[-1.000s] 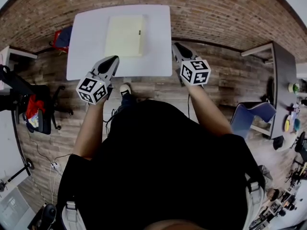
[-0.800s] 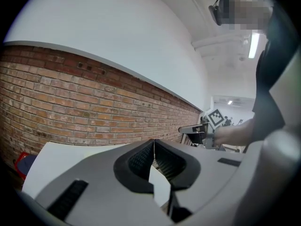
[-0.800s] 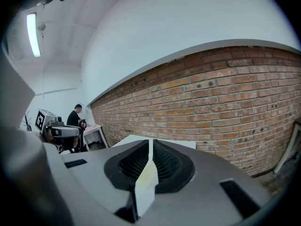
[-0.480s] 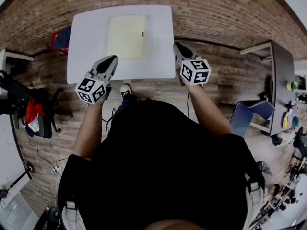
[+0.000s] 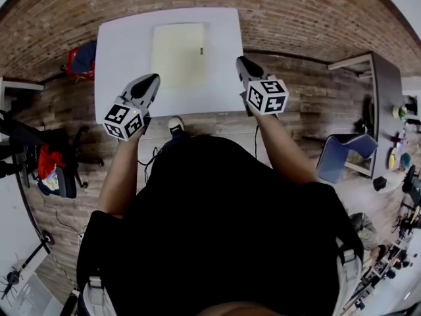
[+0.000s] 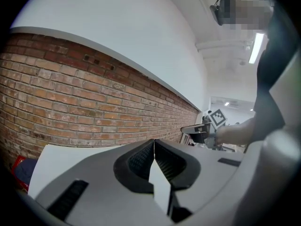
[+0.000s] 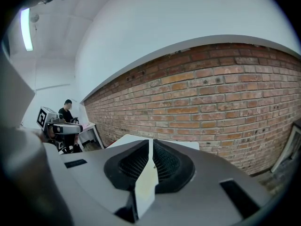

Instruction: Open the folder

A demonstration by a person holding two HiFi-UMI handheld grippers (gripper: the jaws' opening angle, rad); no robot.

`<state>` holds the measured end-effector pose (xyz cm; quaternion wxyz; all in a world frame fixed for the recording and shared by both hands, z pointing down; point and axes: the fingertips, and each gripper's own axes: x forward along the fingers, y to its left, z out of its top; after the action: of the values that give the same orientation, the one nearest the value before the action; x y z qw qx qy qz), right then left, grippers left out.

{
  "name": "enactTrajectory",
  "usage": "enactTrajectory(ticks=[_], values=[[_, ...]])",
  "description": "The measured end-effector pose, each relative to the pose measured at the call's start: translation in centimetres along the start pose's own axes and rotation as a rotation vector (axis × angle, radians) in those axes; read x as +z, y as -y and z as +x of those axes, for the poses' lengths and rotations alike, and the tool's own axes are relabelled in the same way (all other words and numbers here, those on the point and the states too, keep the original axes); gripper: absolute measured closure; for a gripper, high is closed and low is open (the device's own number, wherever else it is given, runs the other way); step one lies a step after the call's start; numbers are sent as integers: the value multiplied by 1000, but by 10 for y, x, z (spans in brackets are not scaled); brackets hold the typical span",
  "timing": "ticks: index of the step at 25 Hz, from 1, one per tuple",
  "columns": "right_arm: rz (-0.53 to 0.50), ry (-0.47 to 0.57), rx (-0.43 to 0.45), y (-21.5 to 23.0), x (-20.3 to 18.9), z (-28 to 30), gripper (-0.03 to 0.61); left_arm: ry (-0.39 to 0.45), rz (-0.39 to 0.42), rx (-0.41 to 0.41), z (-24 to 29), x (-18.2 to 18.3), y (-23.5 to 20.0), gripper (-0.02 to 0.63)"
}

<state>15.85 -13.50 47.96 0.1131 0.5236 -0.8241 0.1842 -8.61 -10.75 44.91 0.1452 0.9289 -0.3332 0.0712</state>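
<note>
Left gripper (image 5: 152, 79): jaws closed together, nothing held; poised over the near part of the table (image 5: 125, 51).
Folder (image 5: 178, 54): laid flat and closed, untouched, beyond and between both grippers.
Right gripper (image 5: 241, 62): jaws closed, empty; held at the table's right edge.
Step judged: approach.
Next move: jaws to be parted, cover edge caught and lifted.

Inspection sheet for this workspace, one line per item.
Surface: white rectangular table, bare around the folder.
Job's things: pale yellow flat folder, closed, lying mid-table.
Clutter: nothing seen on the table.
Grippers: left claw and right claw both shut, empty, at the table's near side, clear of the folder.
Cables: thin dark cable on the wooden plank floor, left of the person.
Surroundings: red brick wall behind the table; blue chair and dark desk at right.
</note>
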Motion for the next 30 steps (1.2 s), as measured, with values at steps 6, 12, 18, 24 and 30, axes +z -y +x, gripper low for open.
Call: enactTrajectory(ticks=[6, 12, 18, 24, 30], values=[[-5, -2, -15, -10, 11, 27, 529, -5, 9, -26, 3, 9, -30, 599], [-6, 0, -36, -22, 25, 47, 529, 0, 7, -44, -1, 18, -58, 598], [-8, -4, -52, -41, 36, 70, 529, -7, -15, -53, -11, 16, -94, 598], [-5, -12, -72, -54, 41, 88, 529, 8, -27, -67, -16, 19, -120, 599], [-8, -21, -82, -68, 43, 105, 529, 3, -35, -87, -17, 17, -141, 598]])
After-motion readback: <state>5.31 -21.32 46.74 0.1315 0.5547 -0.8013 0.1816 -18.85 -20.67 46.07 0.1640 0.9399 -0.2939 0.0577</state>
